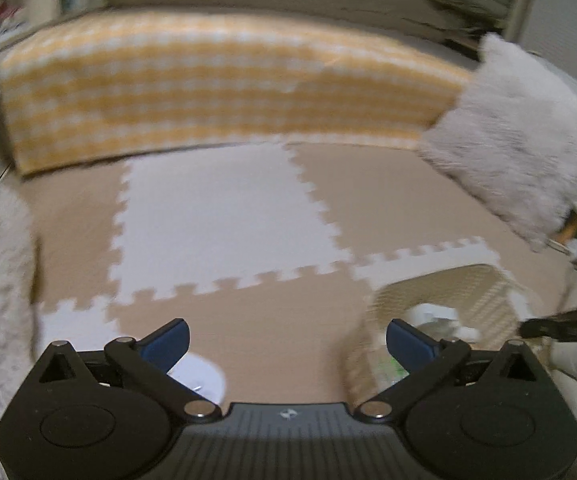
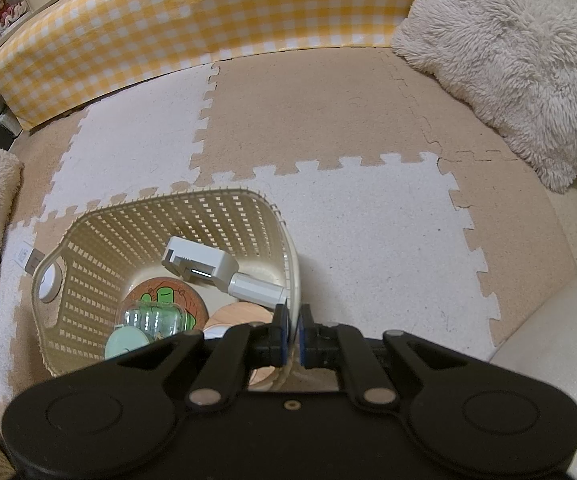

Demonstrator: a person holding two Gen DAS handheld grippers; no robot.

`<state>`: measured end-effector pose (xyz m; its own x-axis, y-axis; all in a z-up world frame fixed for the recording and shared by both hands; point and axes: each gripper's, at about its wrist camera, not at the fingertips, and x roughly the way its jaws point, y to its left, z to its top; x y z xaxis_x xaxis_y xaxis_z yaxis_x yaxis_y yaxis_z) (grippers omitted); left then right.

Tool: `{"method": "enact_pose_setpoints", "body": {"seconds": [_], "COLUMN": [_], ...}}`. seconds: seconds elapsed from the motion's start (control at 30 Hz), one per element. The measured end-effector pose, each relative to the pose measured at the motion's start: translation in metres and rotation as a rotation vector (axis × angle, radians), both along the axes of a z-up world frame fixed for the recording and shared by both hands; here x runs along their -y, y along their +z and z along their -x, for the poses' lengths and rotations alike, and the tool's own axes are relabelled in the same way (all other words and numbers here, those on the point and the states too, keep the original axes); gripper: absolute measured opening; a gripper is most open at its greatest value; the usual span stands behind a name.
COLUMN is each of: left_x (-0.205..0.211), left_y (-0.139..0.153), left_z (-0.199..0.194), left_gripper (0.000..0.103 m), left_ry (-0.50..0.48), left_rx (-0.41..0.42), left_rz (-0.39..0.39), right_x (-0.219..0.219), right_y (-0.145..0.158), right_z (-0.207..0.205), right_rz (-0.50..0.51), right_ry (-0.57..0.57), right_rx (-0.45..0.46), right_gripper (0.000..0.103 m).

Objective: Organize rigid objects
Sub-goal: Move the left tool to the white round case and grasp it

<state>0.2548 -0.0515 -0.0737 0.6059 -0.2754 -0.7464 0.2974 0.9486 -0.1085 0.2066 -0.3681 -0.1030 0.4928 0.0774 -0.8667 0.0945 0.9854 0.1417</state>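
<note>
Warm, dim indoor light fills both views. The left wrist view is smeared by motion blur, softening the checked sofa (image 1: 224,80) and basket (image 1: 448,300). The right wrist view is sharp. Fisheye bending curves the edges, and the corners go black.

A cream plastic basket (image 2: 88,240) with lattice walls stands upright on the floor mat of tan and white puzzle tiles, its near rim pinched between the closed fingers of the right tool (image 2: 293,326). Inside it lie a white boxy gadget (image 2: 204,262) tilted against the right wall, a round coaster (image 2: 168,294) with a green cartoon figure, a clear plastic bottle (image 2: 154,320) on its side over the coaster, a pale green disc (image 2: 126,344) and a round wooden piece (image 2: 240,312). A small round white object (image 2: 48,286) sits just outside the left wall.
</note>
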Motion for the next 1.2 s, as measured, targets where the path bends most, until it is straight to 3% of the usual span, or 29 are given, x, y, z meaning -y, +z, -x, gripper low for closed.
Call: {"method": "enact_pose_setpoints", "body": {"seconds": [0.33,0.47,0.6,0.77,0.9,1.2], "left_x": [-0.021,-0.025,-0.03,-0.024,-0.022,-0.016], "left_y": [-0.054,-0.074,-0.092,-0.096,-0.095,-0.086], "left_z": [-0.029,-0.037,-0.042,-0.044,-0.045,-0.041], "left_gripper": [0.101,0.089,0.074,0.072,0.053,0.053], "left_ry": [0.083,0.107,0.141,0.132,0.12,0.087], "left_rx": [-0.162,-0.204,-0.251,-0.22,-0.205,-0.206], "left_rz": [-0.051,-0.093,-0.087,-0.116,-0.177,-0.154], "right_x": [0.0,0.0,-0.001,-0.001,-0.002,-0.002], "right_y": [0.0,0.0,0.0,0.0,-0.001,-0.001], "right_z": [0.0,0.0,0.0,-0.001,-0.001,-0.001], "right_rz": [0.0,-0.003,-0.002,-0.003,-0.001,0.001], "right_ry": [0.0,0.0,0.002,0.002,0.005,0.008], "right_rx": [0.0,-0.002,-0.003,-0.003,-0.006,-0.007], "right_gripper": [0.006,0.006,0.006,0.006,0.006,0.006]}}
